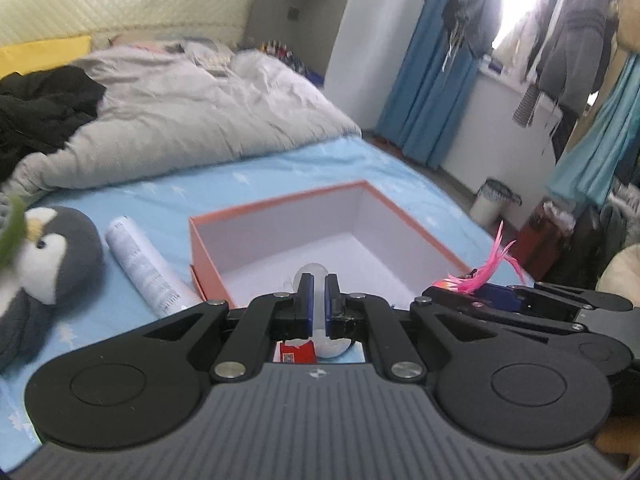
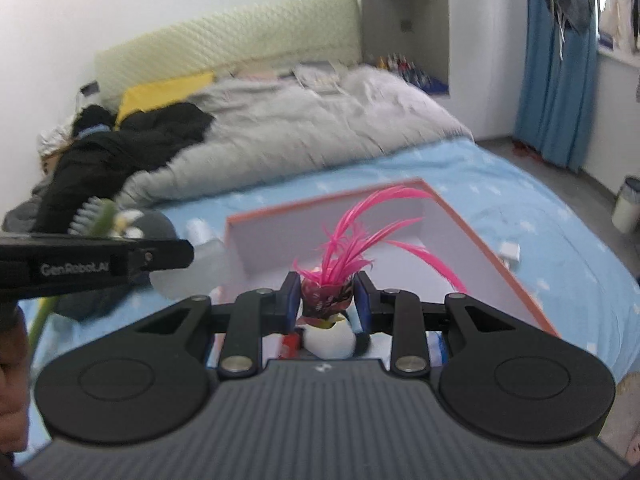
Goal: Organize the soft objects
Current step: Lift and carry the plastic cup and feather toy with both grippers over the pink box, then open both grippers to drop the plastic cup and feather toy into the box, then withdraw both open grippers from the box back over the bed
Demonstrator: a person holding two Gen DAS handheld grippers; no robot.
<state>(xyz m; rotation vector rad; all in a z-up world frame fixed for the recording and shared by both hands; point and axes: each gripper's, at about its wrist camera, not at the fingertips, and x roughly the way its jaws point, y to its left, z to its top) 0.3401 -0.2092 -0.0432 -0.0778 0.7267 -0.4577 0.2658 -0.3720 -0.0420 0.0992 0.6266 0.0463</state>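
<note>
An open orange box (image 1: 280, 216) with a white inside sits on the blue bed sheet; it also shows in the right wrist view (image 2: 500, 256). My left gripper (image 1: 319, 292) is shut on a translucent white soft toy (image 1: 310, 274) at the box's near edge. My right gripper (image 2: 326, 290) is shut on a pink-feathered toy (image 2: 328, 296) with a white body, held near the box's front; its feathers show in the left wrist view (image 1: 486, 270). A grey penguin plush (image 1: 48, 256) lies left of the box.
A white printed tube (image 1: 144, 264) lies between the penguin and the box. A grey duvet (image 1: 192, 112) and black clothes (image 1: 44, 104) cover the far bed. A blue curtain (image 1: 432, 80), hanging clothes and a white bin (image 1: 490, 202) stand at the right.
</note>
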